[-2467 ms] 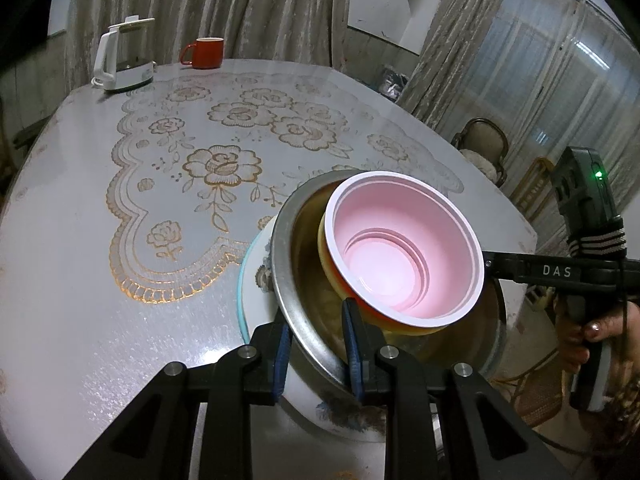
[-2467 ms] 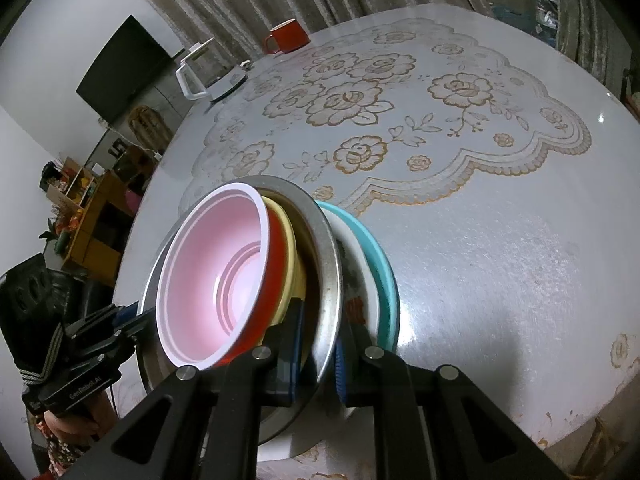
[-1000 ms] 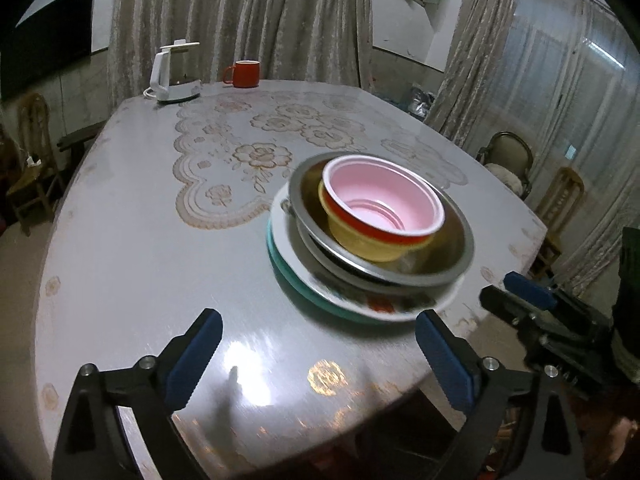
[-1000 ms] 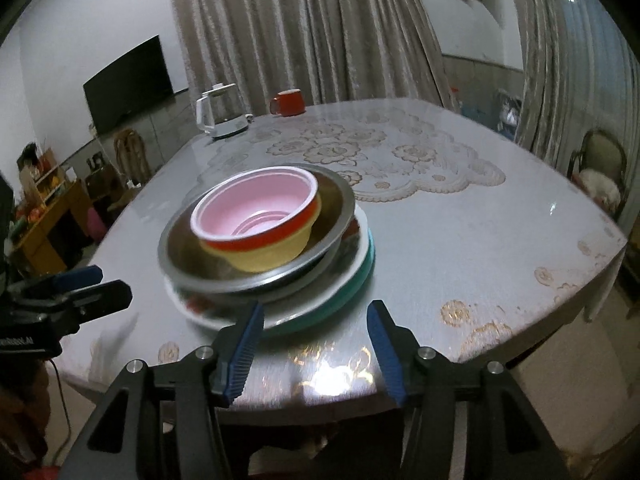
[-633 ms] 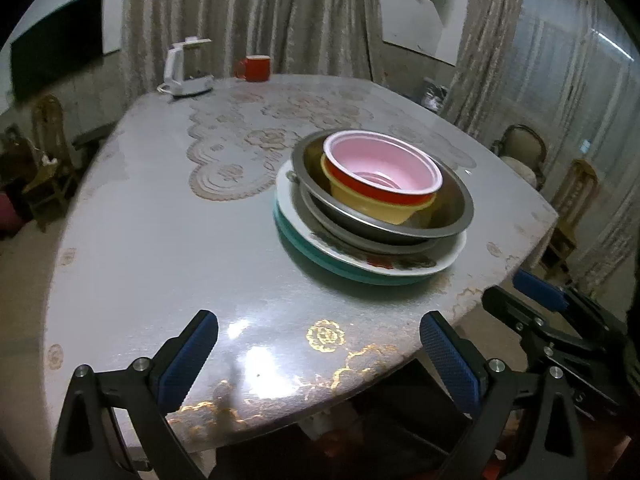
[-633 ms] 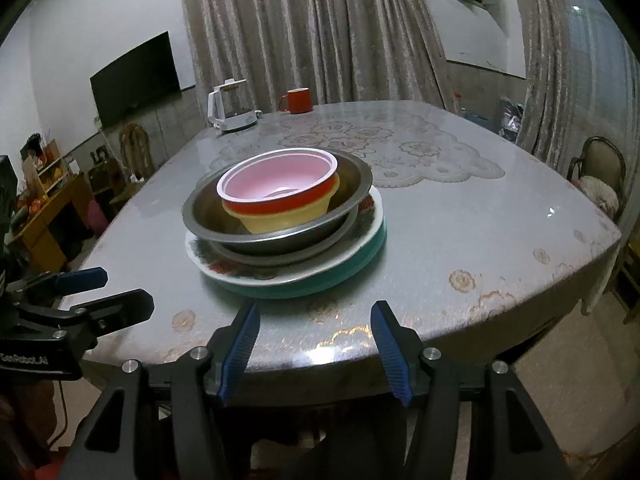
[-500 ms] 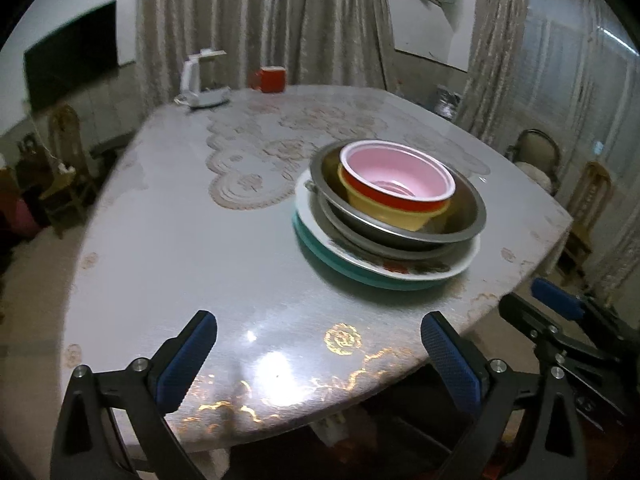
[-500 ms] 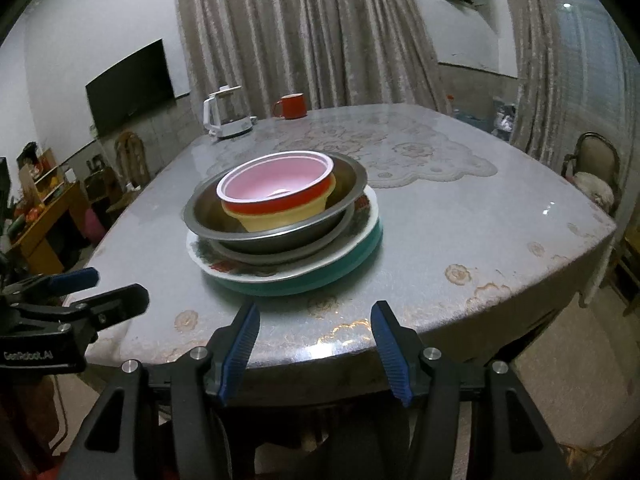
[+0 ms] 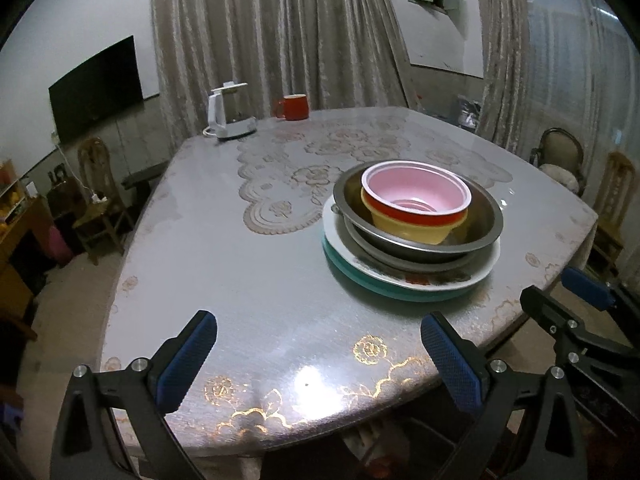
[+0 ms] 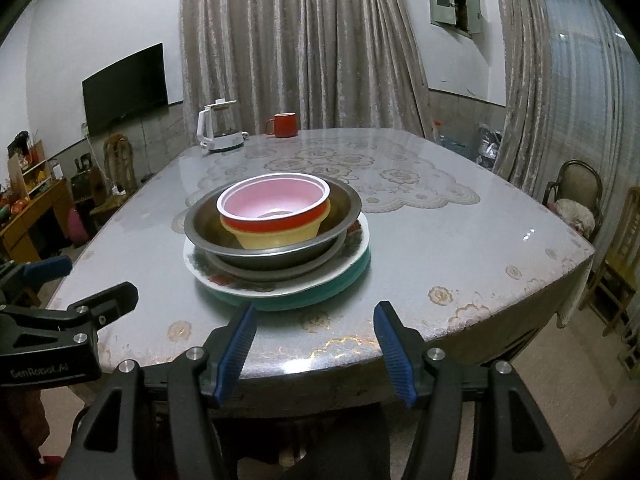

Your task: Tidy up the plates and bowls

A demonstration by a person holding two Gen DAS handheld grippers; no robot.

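Note:
One stack stands on the table. A pink-lined red bowl sits in a yellow bowl, inside a steel bowl. Under them lie a white patterned plate and a teal plate. My left gripper is open and empty, back from the stack near the table's front edge. My right gripper is open and empty, also back at the table edge. Each gripper shows in the other's view, at the side.
A white kettle and a red mug stand at the table's far end. Chairs stand at the right, wooden furniture at the left. A lace-pattern mat covers the table's middle.
Both grippers let go of the steel bowl's rim, opened, and drew back and up from the stack to the table's edge. The stack stays where it was set.

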